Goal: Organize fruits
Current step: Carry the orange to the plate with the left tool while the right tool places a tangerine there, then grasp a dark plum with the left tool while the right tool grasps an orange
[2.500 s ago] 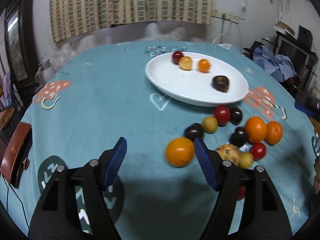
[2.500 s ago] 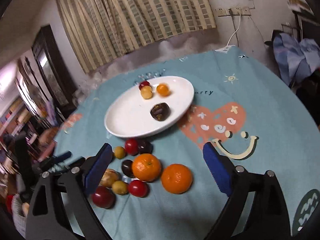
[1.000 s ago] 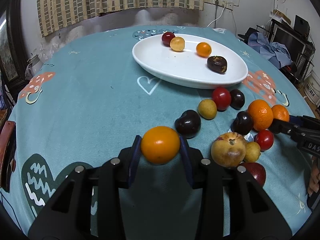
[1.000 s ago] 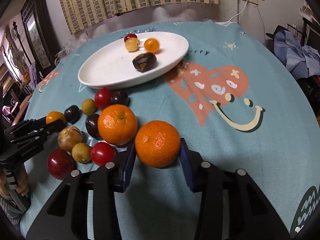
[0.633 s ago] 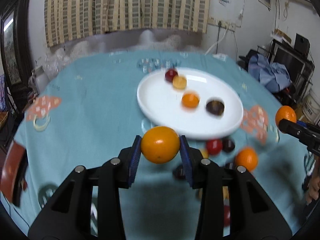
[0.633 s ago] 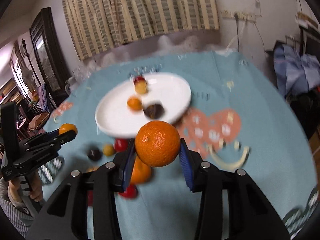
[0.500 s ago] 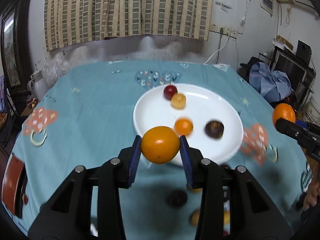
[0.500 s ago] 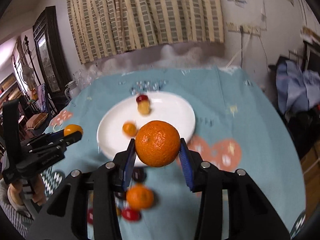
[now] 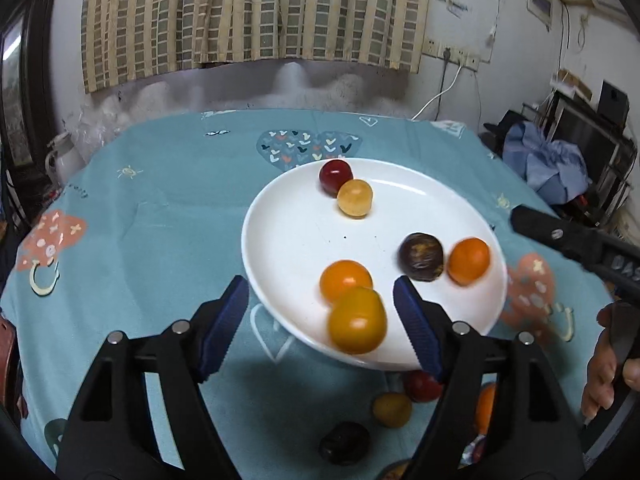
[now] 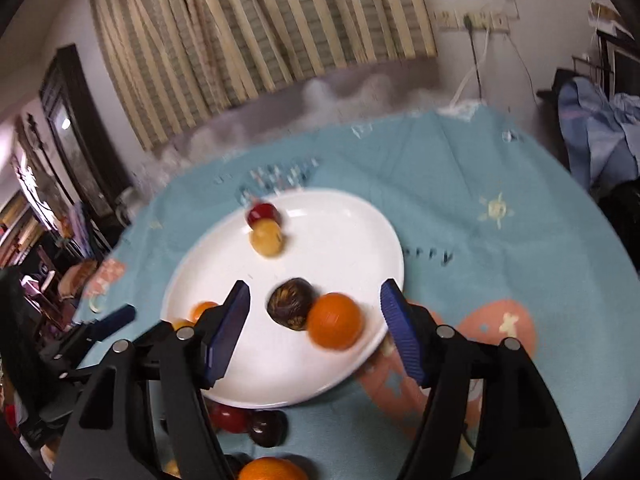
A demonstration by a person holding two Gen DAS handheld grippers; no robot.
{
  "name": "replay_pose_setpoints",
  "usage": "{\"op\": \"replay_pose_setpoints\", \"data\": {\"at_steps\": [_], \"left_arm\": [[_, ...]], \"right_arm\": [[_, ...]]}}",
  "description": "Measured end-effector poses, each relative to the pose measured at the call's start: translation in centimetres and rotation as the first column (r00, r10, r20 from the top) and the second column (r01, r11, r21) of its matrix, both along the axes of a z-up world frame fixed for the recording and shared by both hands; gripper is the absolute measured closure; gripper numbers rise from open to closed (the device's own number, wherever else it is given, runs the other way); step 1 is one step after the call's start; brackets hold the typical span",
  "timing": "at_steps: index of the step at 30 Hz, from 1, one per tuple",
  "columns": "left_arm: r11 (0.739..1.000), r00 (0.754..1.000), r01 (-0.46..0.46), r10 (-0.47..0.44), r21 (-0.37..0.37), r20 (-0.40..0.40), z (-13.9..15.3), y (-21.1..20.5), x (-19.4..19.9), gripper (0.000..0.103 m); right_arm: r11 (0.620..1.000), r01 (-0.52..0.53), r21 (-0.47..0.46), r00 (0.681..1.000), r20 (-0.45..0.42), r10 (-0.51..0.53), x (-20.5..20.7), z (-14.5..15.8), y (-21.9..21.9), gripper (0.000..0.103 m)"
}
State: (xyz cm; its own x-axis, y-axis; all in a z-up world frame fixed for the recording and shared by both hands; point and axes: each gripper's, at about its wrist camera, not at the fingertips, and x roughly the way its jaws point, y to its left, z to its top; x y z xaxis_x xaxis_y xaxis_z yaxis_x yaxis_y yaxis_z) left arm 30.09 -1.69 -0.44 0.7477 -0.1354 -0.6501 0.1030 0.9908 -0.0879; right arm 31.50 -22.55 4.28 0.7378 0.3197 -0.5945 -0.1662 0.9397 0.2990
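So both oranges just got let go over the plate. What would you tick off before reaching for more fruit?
1. Left gripper open and empty: ok.
2. Right gripper open and empty: ok.
3. Yellow-orange fruit inside the white plate: ok, though blurred, so perhaps not settled.
4. Orange inside the plate, beside the dark fruit: ok, also blurred and near the rim.
5. Fruit waiting on the tablecloth: not ok, a red fruit and a dark plum lie below the plate.
6. Whether either dropped fruit will roll off: cannot tell.

Left tool [image 9: 322, 312] agape above white plate [image 9: 288, 240]; orange fruit [image 9: 357, 320] blurred between pads.
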Motion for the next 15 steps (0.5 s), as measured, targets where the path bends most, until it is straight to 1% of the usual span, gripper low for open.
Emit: {"op": "replay_pose_setpoints", "data": {"at_steps": [3,5,7,10,12,15], "left_arm": [[1.0,1.0,-0.016,0.016,0.001,0.009,0.5,0.9,-1.1,0.026],[0.999,0.999,-0.034,0.033,0.014,0.018,0.6,1.5,-2.4,0.026],[0.999,0.999,-0.048,0.048,0.013,0.014,0.4,2.1,-3.7,0.026],[0.998,0.998,-0.055,0.055,0.02,-0.005,-0.6,2.6,-6.0,0.025],[0.997,0.997,-0.065,0.066,0.047,-0.028,-1.4,2.7,-7.3,0.025],[0.996,0.997,-0.063,0.066,0.069,-0.032,-2.1,2.6,-8.8,0.025]], "right_arm": [[0.999,-0.026,0.039,0.999,0.02,0.025,-1.9,1.7,0.3,0.035],[0.998,-0.048,0.034,0.999,0.026,0.048,-3.5,2.0,0.6,0.035],[0.999,-0.048,0.026,0.998,0.039,0.047,-5.7,1.5,0.6,0.034],[0.999,-0.045,0.022,0.999,0.018,0.045,-8.1,0.1,0.2,0.033],[0.999,-0.034,0.035,0.999,-0.008,0.034,-9.2,-0.7,-0.2,0.033],[0.996,-0.005,0.09,0.999,-0.044,0.008,-10.4,-1.7,-1.3,0.033]]}}
